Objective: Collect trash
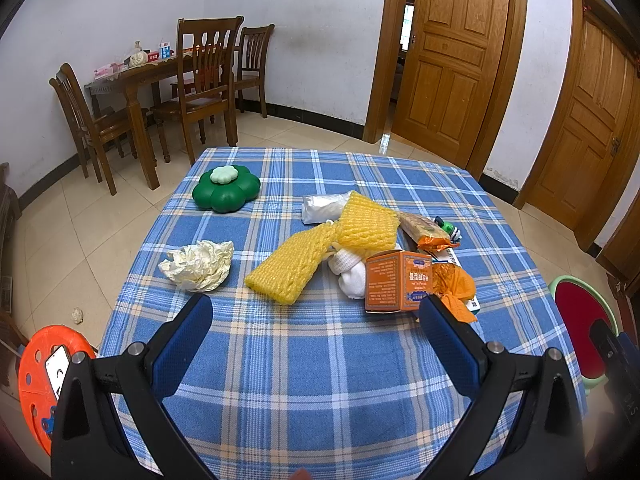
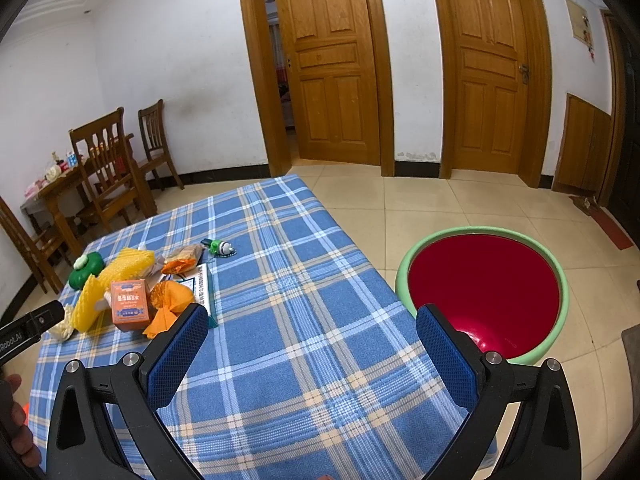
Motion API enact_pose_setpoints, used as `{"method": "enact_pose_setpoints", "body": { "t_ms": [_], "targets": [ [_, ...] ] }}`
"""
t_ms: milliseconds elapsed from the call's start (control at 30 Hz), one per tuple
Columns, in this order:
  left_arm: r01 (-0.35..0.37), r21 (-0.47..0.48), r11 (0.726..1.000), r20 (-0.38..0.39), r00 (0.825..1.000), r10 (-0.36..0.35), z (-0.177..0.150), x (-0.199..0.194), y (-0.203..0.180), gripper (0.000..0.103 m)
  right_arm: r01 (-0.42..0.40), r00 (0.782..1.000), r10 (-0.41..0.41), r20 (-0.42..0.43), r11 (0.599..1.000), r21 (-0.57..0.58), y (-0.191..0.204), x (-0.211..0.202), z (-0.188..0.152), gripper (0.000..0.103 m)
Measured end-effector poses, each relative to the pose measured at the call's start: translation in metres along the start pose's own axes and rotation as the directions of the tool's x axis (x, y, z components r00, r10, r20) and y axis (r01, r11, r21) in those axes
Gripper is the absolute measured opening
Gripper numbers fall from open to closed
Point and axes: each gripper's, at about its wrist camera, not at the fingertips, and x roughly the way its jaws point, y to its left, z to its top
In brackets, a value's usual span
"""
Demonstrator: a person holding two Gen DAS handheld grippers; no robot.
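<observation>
Checked tablecloth (image 1: 320,360) holds all the trash: foam nets (image 1: 296,264), box (image 1: 396,284), crumpled paper (image 1: 200,266); basin (image 2: 404,280) looks empty; both grippers (image 1: 316,320) (image 2: 312,332) gape wide, holding nothing.

Left tongs (image 1: 316,308) and right tongs (image 2: 312,318) both spread wide, empty, angled forward and down.

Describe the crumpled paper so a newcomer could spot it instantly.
Start at the blue plaid table. The trash pile sits toward its right; the crumpled paper lies alone to the left, nearer than the green flower-shaped box. It is the only cream-white wrinkled wad, touching nothing else.
</observation>
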Motion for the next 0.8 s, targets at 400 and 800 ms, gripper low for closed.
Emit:
{"method": "enact_pose_setpoints", "body": {
  "t_ms": [400, 800],
  "targets": [
    [0.0, 0.0, 1.0, -0.001, 1.0, 0.0, 0.0002, 0.0001, 0.0, 0.102, 0.0, 1.0, 0.0, -0.001, 1.0, 0.0, -0.0002, -0.0007, 0.0005, 0.103],
    [-0.001, 0.0, 1.0, -0.002, 1.0, 0.001, 0.0006, -0.0023, 0.0006, 0.102, 0.0, 1.0, 0.0, -0.008, 1.0, 0.001, 0.0009, 0.0016, -0.0038, 0.103]
  ]
}}
